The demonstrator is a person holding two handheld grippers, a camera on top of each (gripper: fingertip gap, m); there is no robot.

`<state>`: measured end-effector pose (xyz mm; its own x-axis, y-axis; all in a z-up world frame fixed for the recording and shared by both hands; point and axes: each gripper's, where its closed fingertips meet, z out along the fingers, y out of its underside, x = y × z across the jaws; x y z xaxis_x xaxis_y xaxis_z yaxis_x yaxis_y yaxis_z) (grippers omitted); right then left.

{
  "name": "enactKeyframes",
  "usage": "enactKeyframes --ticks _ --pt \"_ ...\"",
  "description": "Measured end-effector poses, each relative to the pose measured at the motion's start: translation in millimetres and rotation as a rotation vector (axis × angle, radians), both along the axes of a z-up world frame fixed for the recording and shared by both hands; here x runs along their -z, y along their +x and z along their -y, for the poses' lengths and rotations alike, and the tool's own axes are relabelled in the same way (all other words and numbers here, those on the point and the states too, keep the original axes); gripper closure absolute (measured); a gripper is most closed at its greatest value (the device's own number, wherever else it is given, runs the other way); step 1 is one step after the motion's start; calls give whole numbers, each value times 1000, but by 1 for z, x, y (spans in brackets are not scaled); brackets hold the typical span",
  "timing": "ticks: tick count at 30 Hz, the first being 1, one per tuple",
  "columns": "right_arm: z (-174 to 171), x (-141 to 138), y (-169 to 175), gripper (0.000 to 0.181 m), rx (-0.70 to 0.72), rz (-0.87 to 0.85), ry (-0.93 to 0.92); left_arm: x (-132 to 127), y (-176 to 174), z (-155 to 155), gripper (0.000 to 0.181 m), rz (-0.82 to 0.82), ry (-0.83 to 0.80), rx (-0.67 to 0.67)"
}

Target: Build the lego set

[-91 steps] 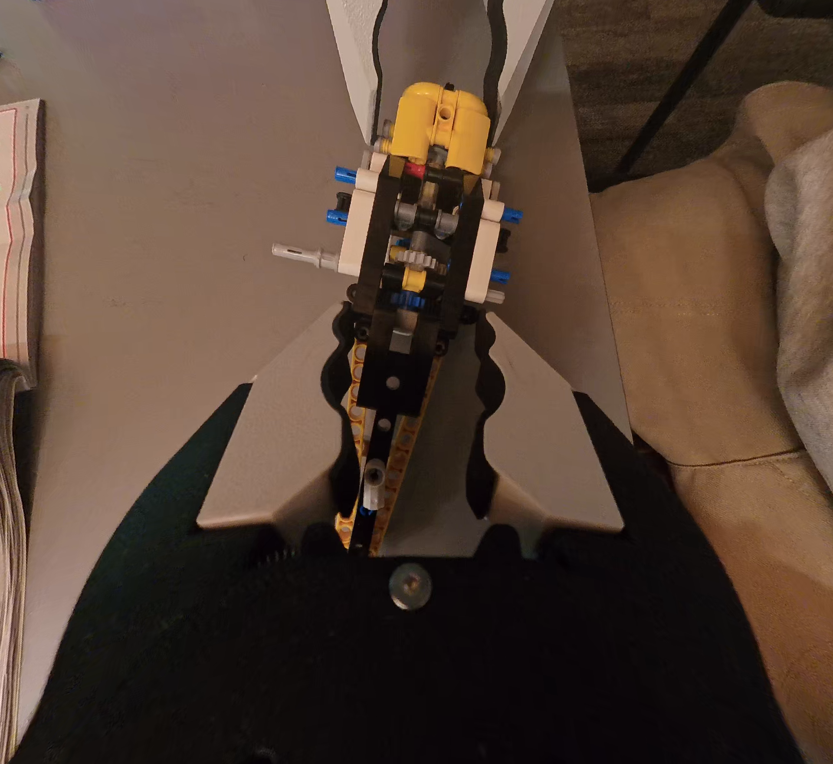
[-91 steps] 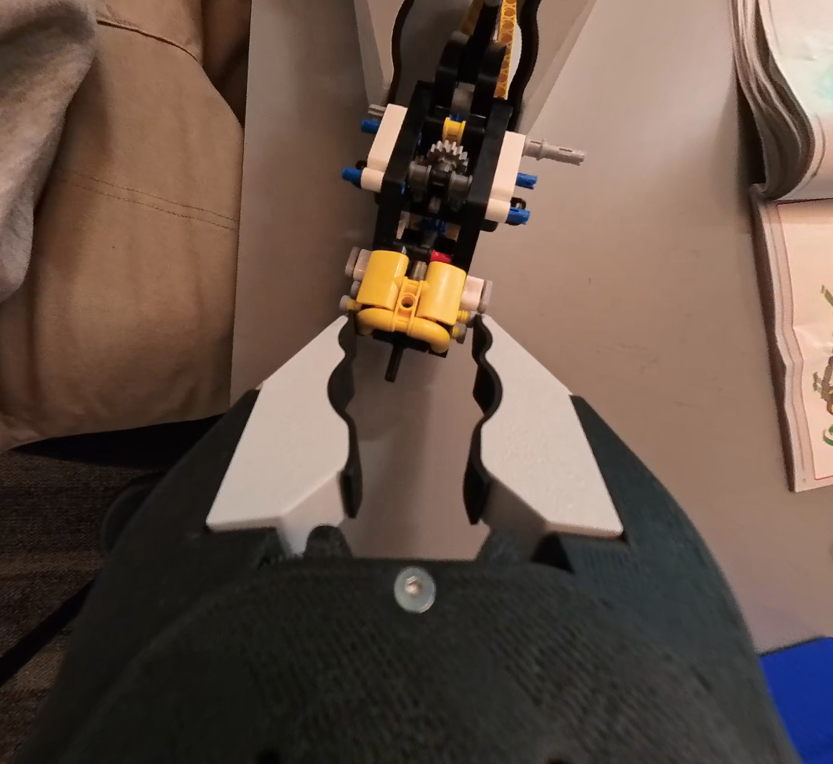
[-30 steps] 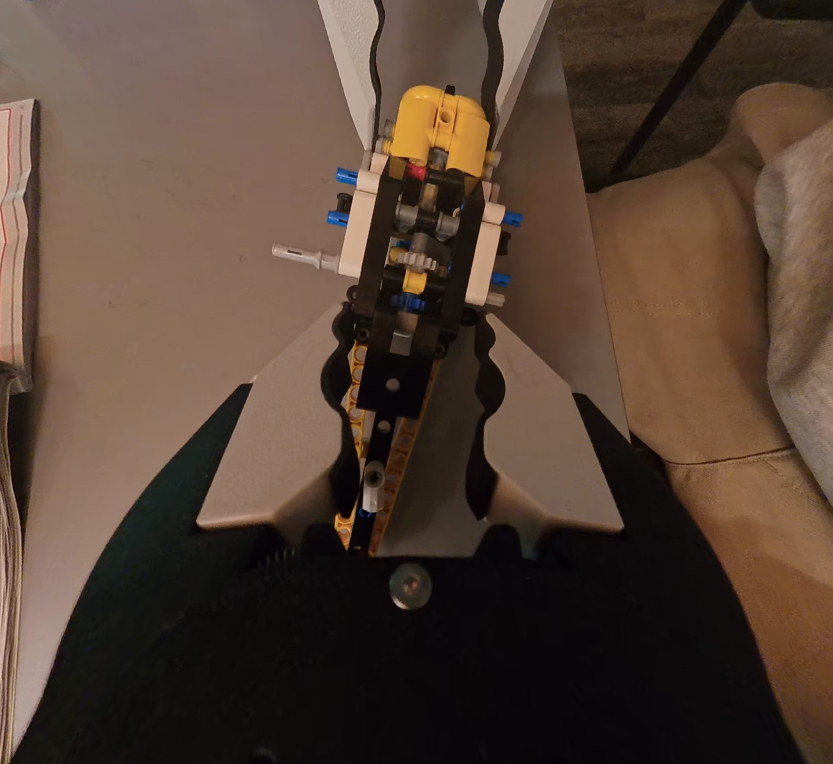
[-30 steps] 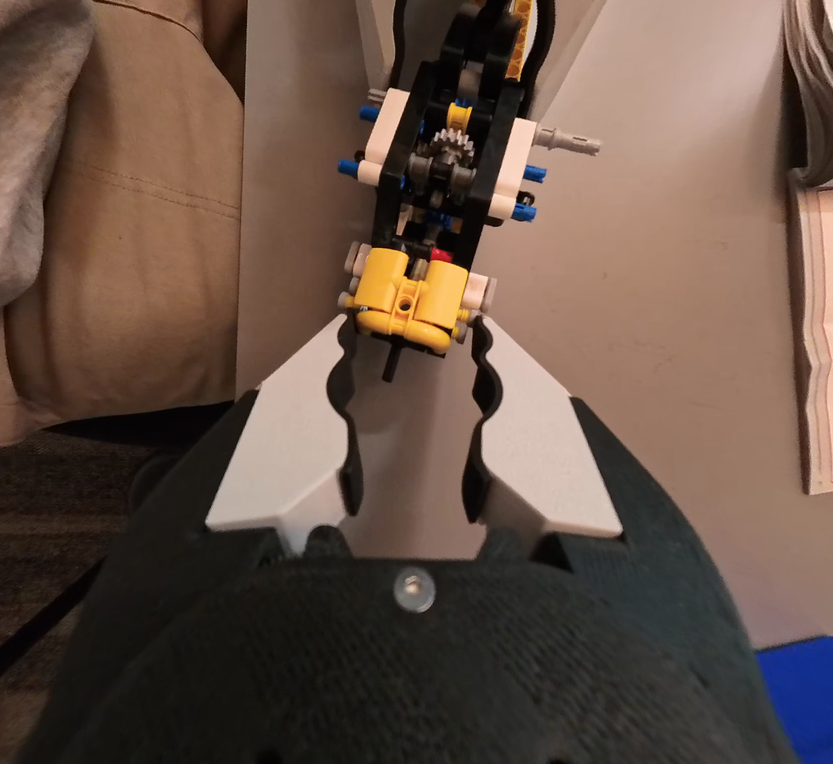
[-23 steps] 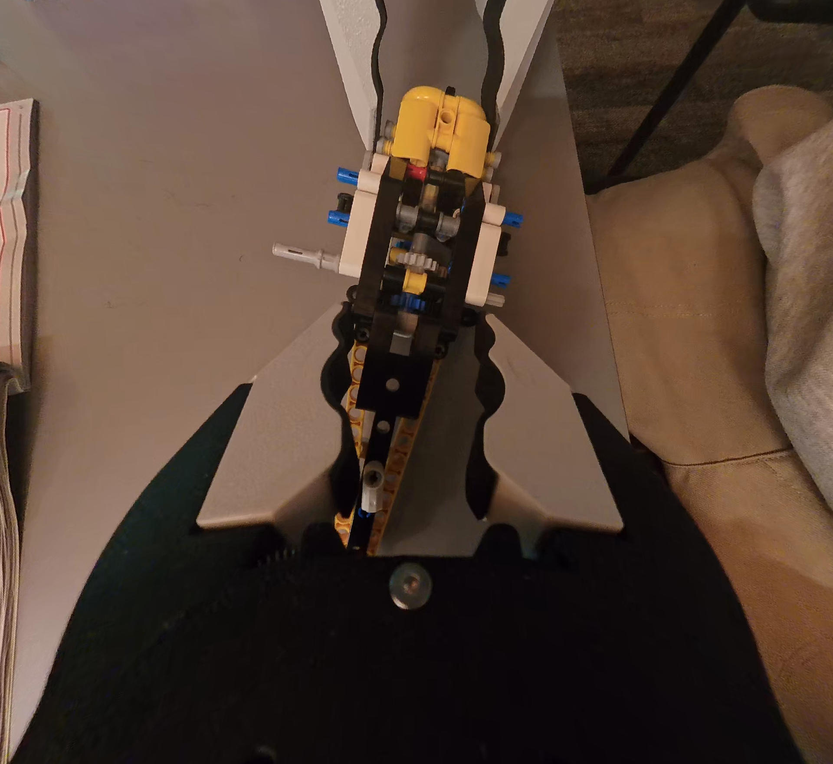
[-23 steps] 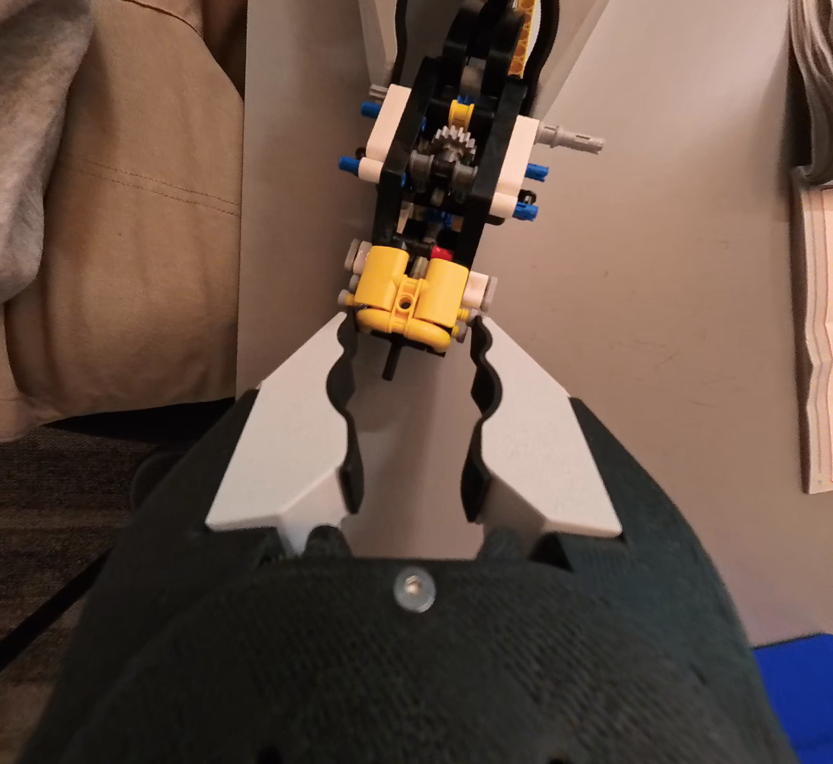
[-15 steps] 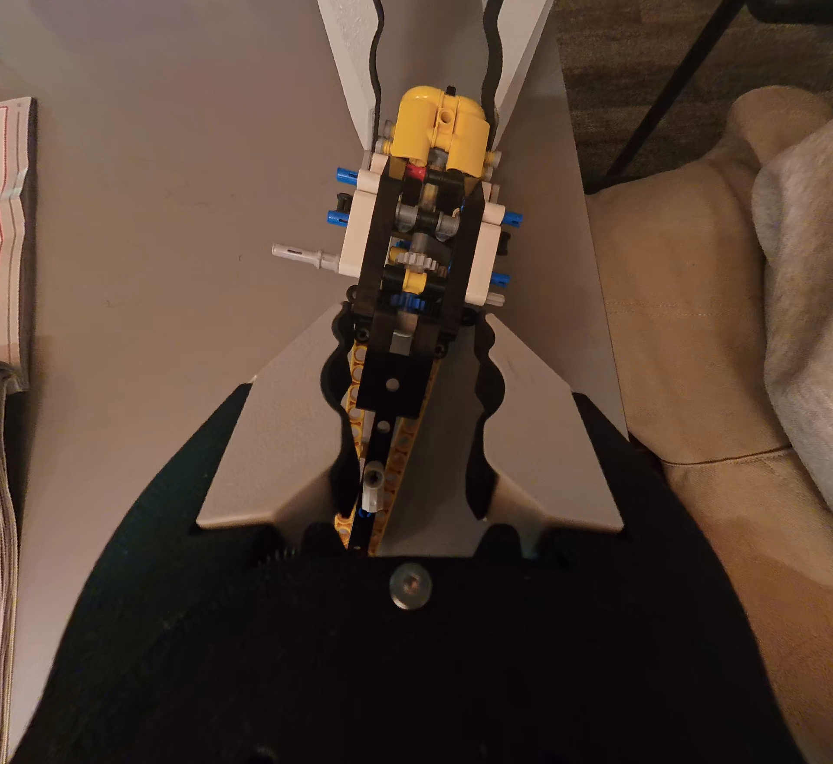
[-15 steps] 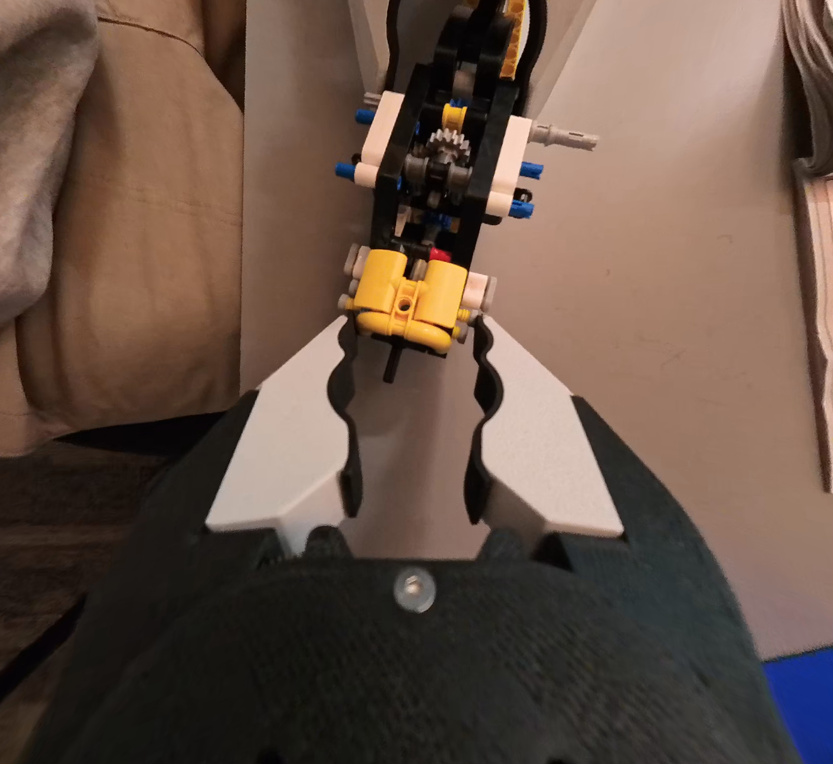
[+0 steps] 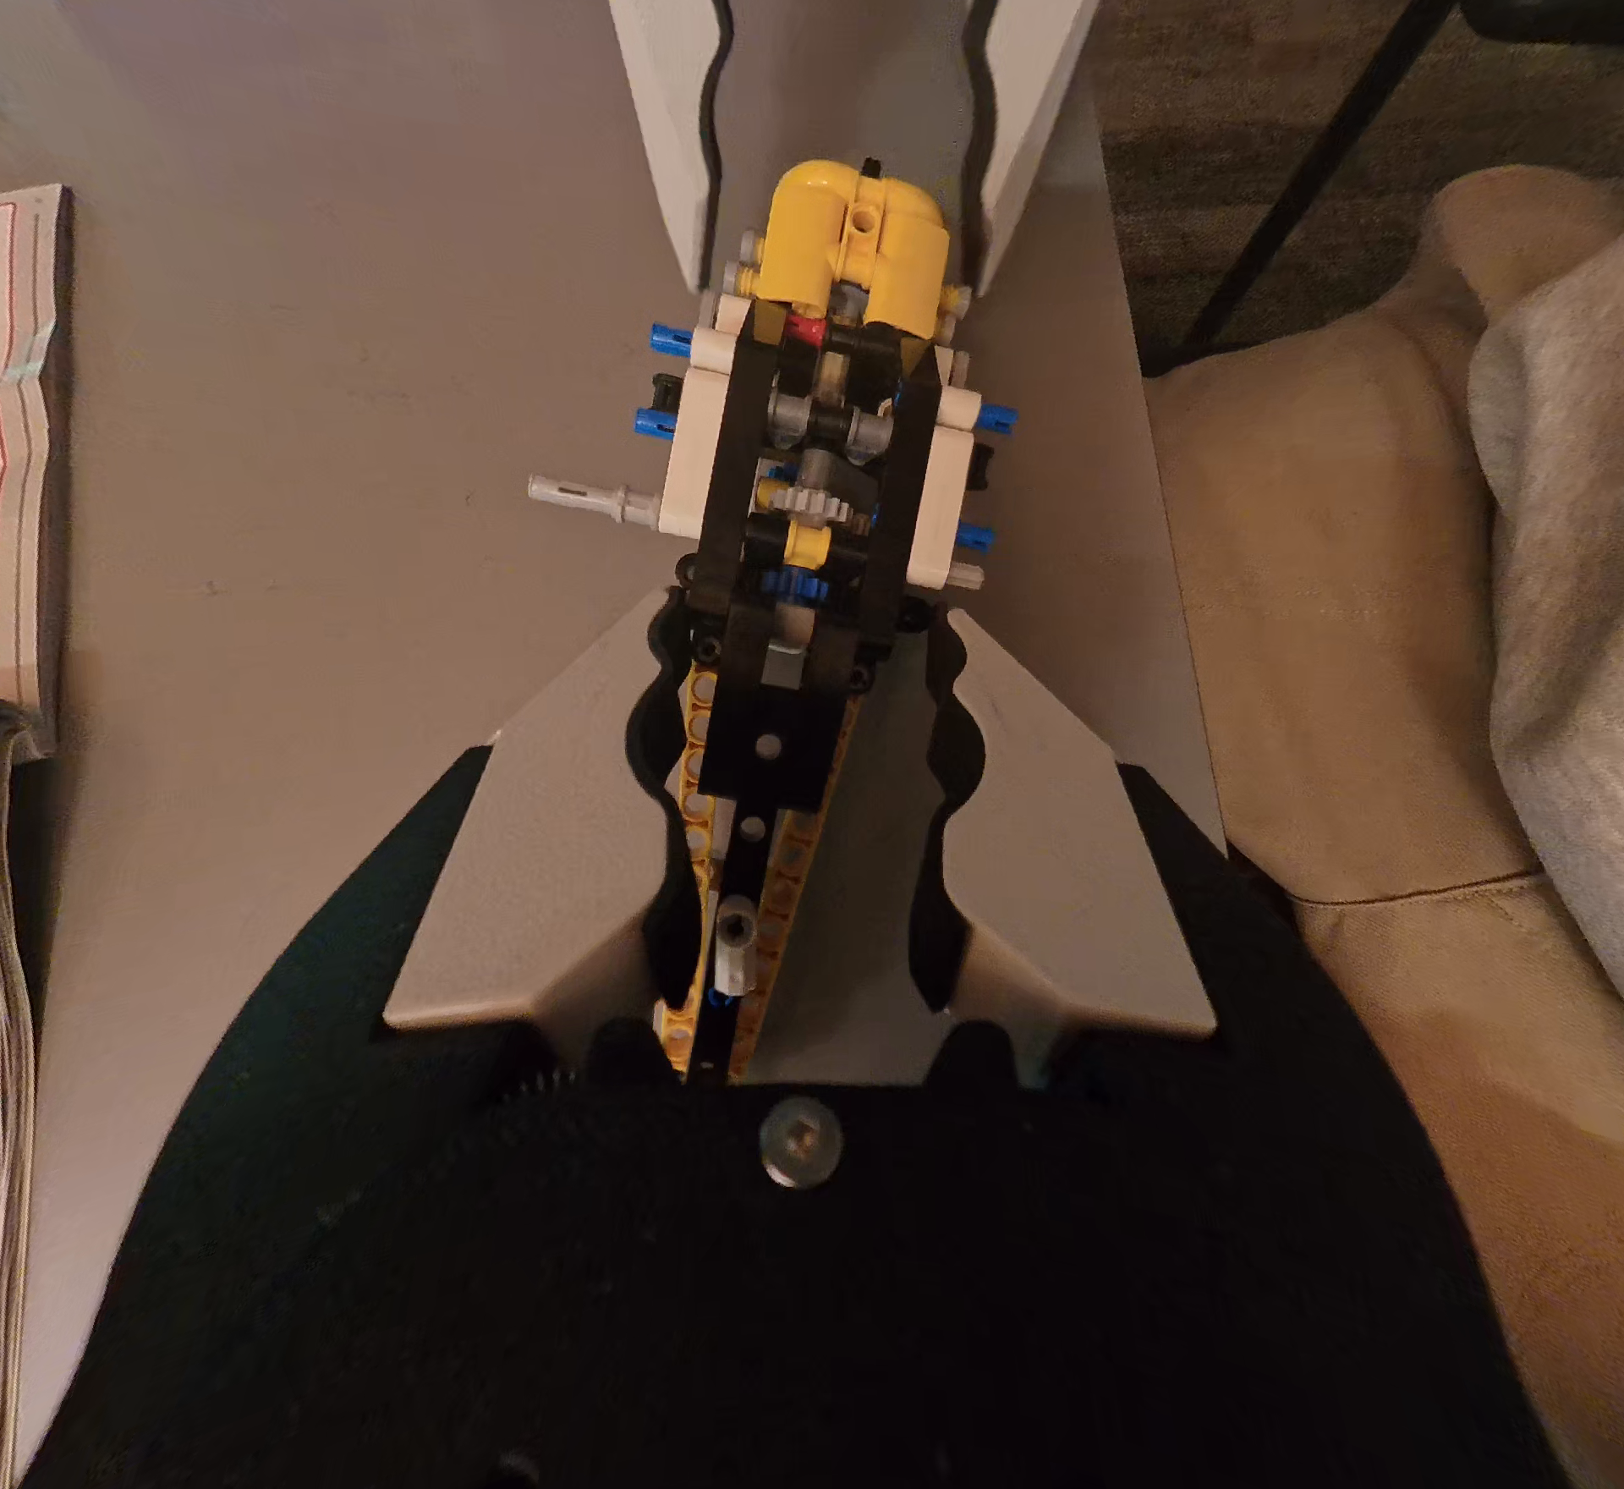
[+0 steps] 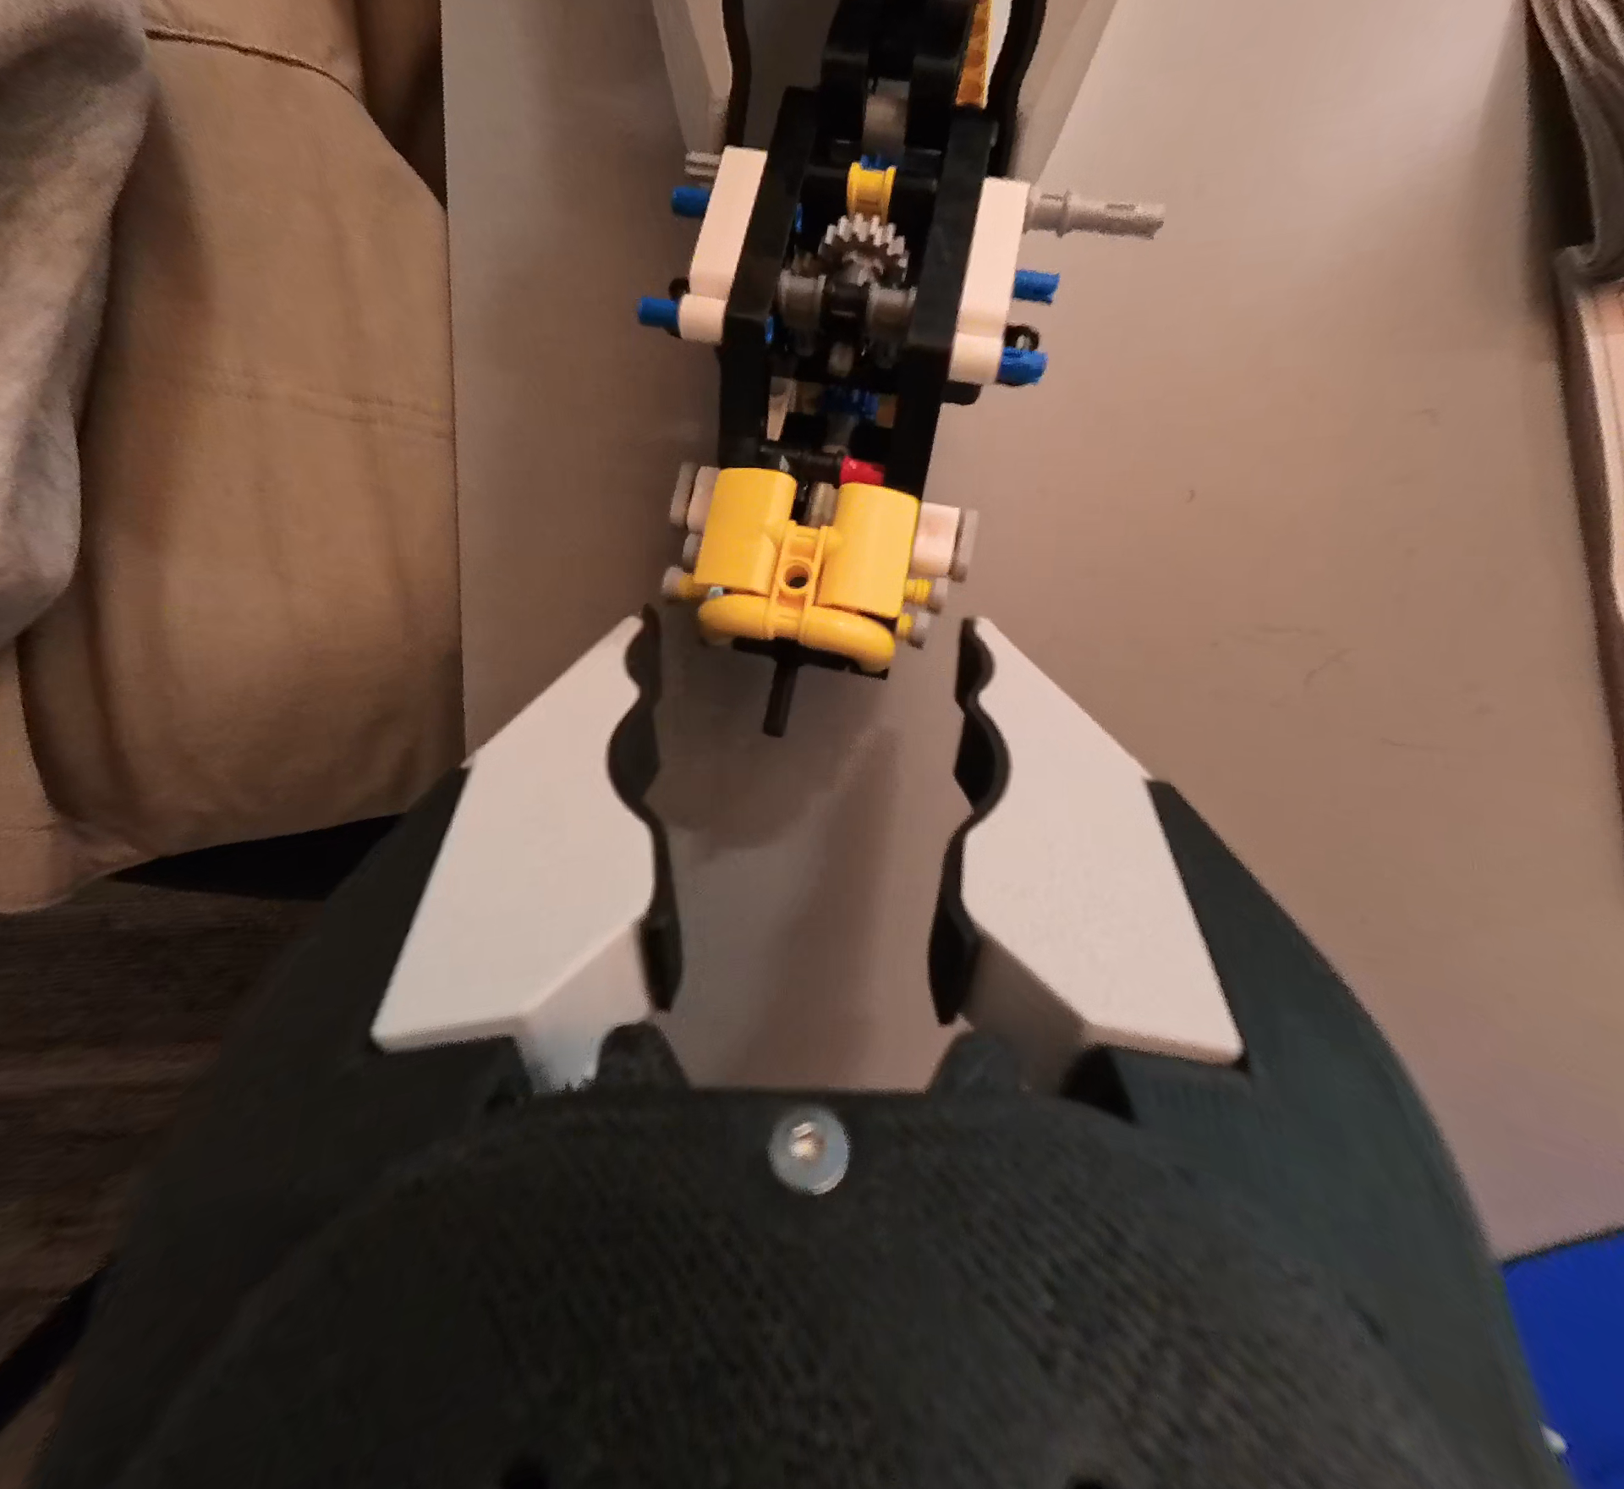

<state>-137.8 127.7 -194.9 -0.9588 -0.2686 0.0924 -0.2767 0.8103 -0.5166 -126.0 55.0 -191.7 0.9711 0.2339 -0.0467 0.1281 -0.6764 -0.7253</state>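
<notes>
My left jaws are clamping the black-and-yellow beamed plastic lego assembly point(image 9: 813, 497) above the grey table point(image 9: 290, 357), steadying it; my right jaws, released, are flanking its yellow end point(image 10: 804, 568).

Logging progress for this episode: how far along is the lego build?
Done: a geared black frame with white side blocks and a yellow block is assembled. In hand: the left hand-held gripper grips this lego assembly by its frame; the right hand-held gripper is open, just short of the yellow block. Left: blue pins and a grey axle stick out bare, so more parts likely follow.
</notes>
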Motion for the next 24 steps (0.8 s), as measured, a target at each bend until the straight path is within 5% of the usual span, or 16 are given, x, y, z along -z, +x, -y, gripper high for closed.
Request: enactKeyframes --ticks 9,14,24 --pt "0 -18 -6 101 205 -4 -130 0 -1 -1 128 8 1 -9" --pt "-2 -15 -11 113 398 -116 -160 0 -2 -2 127 3 -8 -19" --pt "2 -13 -4 131 412 -277 -145 0 -3 -1 128 -3 -16 -25"
